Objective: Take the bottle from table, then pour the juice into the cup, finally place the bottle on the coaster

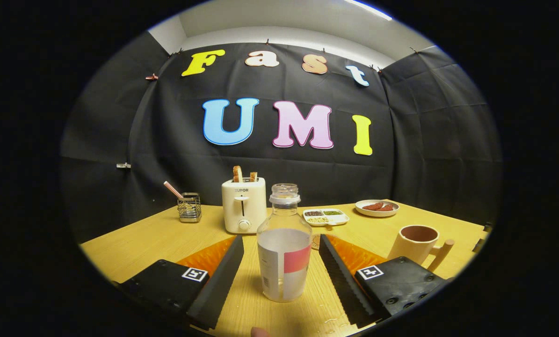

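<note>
Gripper (281, 262) stands released, fingers apart either side of the clear plastic bottle with white-and-red label (284, 252); a centred, level squeeze on the labelled body should hold best.

The claw (281, 262) stands spread wide, its two fingers (223, 276) on either side of the bottle (284, 248) with a clear gap on each side, neither one touching it. The bottle stands upright on the wooden tabletop (143, 243), clear, labelled, with no cap on its neck. Just behind it, between the fingers, peeks a small round coaster (315, 241) (mostly hidden). Off to the right, beyond the right finger, stands a cup (417, 243) with a handle. Farther back are a toaster (243, 205) holding bread, a wire holder (189, 207), a divided tray (326, 216) and a plate (377, 208).
</note>
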A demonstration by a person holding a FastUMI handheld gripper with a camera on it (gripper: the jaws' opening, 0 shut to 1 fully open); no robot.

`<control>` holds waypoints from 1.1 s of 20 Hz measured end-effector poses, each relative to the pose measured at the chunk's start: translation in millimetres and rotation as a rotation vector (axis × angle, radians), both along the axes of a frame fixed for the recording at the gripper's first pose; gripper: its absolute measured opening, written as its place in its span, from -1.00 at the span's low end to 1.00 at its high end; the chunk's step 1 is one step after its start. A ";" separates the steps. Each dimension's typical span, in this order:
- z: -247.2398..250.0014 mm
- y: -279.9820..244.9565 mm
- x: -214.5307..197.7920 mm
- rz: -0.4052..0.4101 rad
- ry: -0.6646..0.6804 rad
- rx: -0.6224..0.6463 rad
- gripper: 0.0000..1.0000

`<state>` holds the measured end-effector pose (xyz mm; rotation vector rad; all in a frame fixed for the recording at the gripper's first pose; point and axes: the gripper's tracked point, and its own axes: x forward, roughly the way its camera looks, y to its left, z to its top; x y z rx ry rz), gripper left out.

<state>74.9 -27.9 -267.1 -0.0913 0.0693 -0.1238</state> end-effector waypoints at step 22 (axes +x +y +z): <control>69.9 11.8 -1.0 0.076 0.037 -0.032 0.51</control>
